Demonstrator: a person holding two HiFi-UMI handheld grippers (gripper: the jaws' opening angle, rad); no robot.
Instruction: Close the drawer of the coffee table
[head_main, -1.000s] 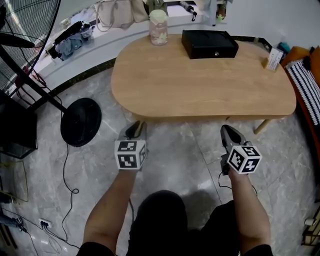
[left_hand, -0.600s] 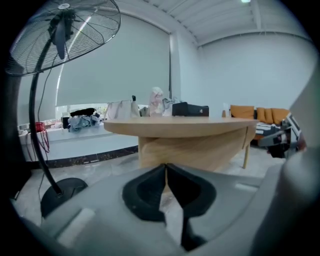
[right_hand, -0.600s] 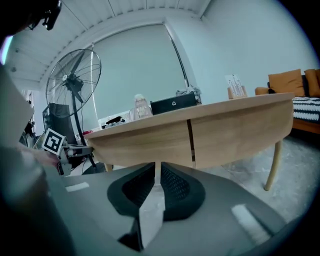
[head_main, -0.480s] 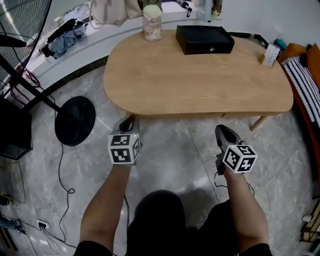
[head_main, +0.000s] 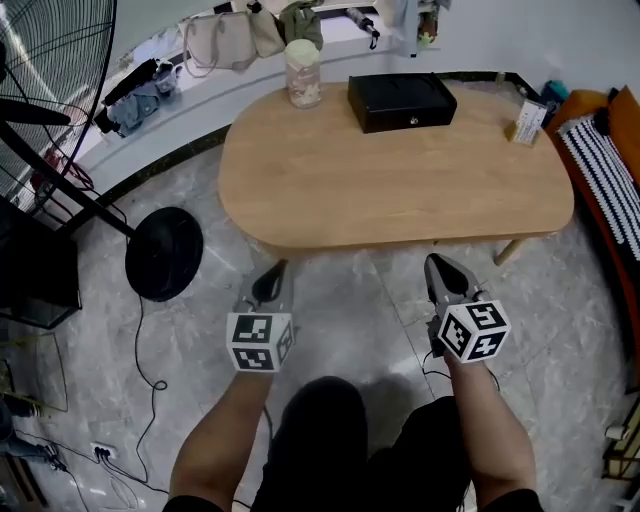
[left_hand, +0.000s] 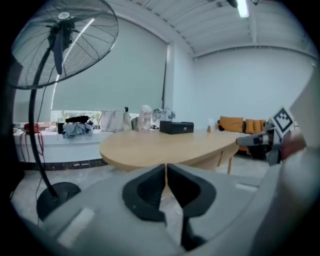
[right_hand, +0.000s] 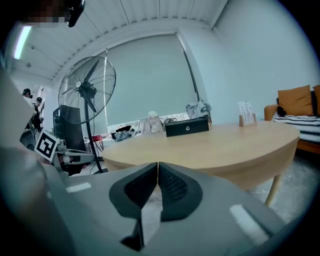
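- Shifted slightly in the head view since a second ago: left hand-held gripper (head_main: 279, 268) and right hand-held gripper (head_main: 434, 264), marker cubes lower in the picture, tips now just clear of the near edge of the counter (head_main: 400, 180).
- Left hand-held gripper (left_hand: 166, 167): jaws pressed together, nothing between them.
- Right hand-held gripper (right_hand: 158, 166): likewise pressed together and empty.
- Both aimed toward the counter's near edge, short of it, touching nothing.
- At the counter's far side: black box (head_main: 401, 101) and jar (head_main: 303, 74), well apart from both grippers.
- No drawer to be made out in any view; only a plain wooden edge and one leg (head_main: 507, 252) showing. Presumably tucked under the top, on a side or at a height hidden from here.
- Likely handling: rigid front on runners, light enough to slide under a steady push; no pinch needed.
- Best contact, as a guess: closed jaws flat against the middle of the front, or one gripper toward each end, pressing evenly.
- Risks: off-centre push skewing it on the runners; hard shove slamming it, or nudging the counter across the smooth floor (head_main: 340, 300).
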